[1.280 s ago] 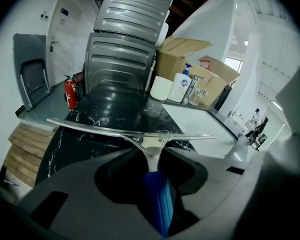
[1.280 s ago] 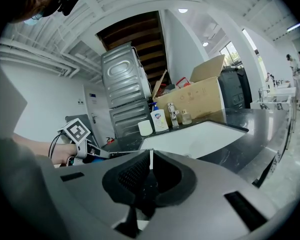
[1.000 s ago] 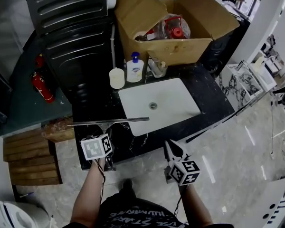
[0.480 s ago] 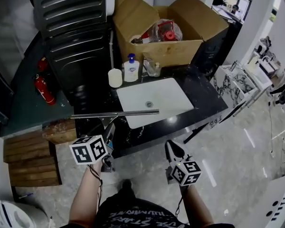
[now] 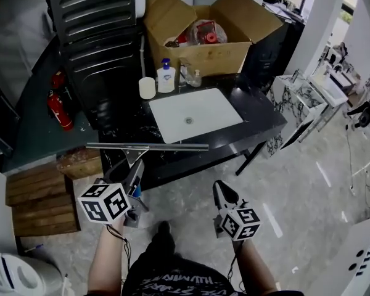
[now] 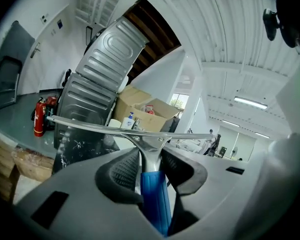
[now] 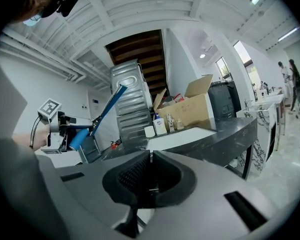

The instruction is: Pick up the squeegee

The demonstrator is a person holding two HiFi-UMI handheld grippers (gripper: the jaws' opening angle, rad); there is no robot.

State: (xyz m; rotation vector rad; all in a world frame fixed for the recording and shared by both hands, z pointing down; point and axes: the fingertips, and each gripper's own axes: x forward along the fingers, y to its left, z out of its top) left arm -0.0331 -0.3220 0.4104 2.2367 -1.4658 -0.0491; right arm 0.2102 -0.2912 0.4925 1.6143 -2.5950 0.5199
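Note:
The squeegee (image 5: 147,146) has a long metal blade and a blue handle. My left gripper (image 5: 134,170) is shut on that handle and holds it in the air in front of the counter, blade level and crosswise. In the left gripper view the blue handle (image 6: 153,194) sits clamped between the ribbed pads (image 6: 124,171), with the blade (image 6: 135,130) spread across above them. My right gripper (image 5: 222,193) hangs over the floor to the right, shut with nothing in it. In the right gripper view its jaws (image 7: 150,176) meet, and the squeegee (image 7: 108,109) shows at the left.
A black marble counter (image 5: 259,119) holds a white sink (image 5: 194,113), a soap bottle (image 5: 166,76) and a white cup (image 5: 147,88). An open cardboard box (image 5: 203,48) stands behind. A grey ribbed appliance (image 5: 102,36), a fire extinguisher (image 5: 58,110) and wooden pallets (image 5: 34,202) are at the left.
Both grippers have drawn back from the counter toward the person. The left one has risen with the squeegee, whose blade now hangs in front of the counter's edge rather than over the sink.

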